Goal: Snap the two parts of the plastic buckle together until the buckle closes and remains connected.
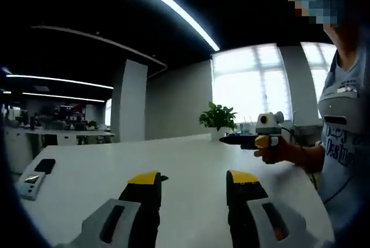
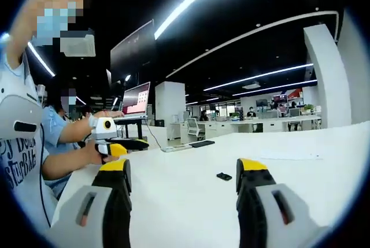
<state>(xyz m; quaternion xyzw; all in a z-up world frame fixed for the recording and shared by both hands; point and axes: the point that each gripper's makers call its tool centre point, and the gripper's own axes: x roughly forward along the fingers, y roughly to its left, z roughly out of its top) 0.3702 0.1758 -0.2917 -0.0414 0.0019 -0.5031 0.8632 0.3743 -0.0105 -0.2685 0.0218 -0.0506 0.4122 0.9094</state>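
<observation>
White bench [image 2: 300, 173] carries a small black buckle part [image 2: 224, 176] mid-surface, while the left tool [image 1: 192, 183] and right tool [image 2: 184, 173] both hover released, holding nothing.

The right gripper [image 2: 182, 181] is raised above a white table [image 2: 300, 178] with its yellow-tipped jaws spread wide and nothing between them. A small black buckle part [image 2: 224, 176] lies flat on the table between the jaws in the view, touching neither one. At left, the left gripper [image 2: 124, 145] is held in a person's hand [image 2: 95, 154], with a phone [image 2: 201, 143] further back on the table.
</observation>
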